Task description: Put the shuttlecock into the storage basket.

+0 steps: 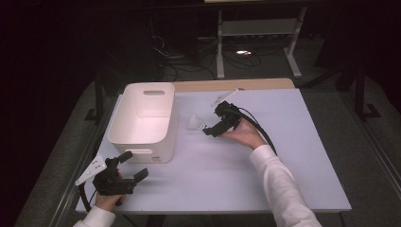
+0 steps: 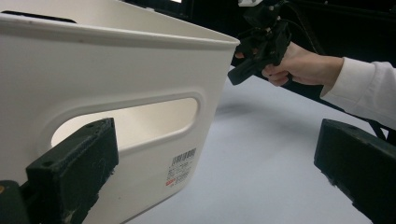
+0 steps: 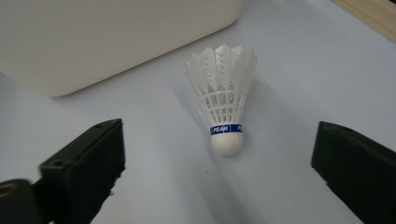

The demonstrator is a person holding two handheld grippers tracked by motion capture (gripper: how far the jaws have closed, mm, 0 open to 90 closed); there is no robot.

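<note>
Jaws on the right gripper (image 3: 219, 154) are spread wide, nothing pinched. A white shuttlecock (image 3: 224, 105) lies on the table (image 1: 283, 156) just ahead of them, in line with the gap, cork end towards the camera with a blue PEAK band around it, feather skirt pointing away. Not touching either jaw as far as I can see.

Left gripper (image 1: 131, 166) sits at the near left corner of the table, jaws also apart and empty, facing the end wall of the white plastic bin (image 1: 142, 118) with the handle slot and a barcode sticker.

Further back, the shuttlecock rests just beside the bin's right wall, outside it.
</note>
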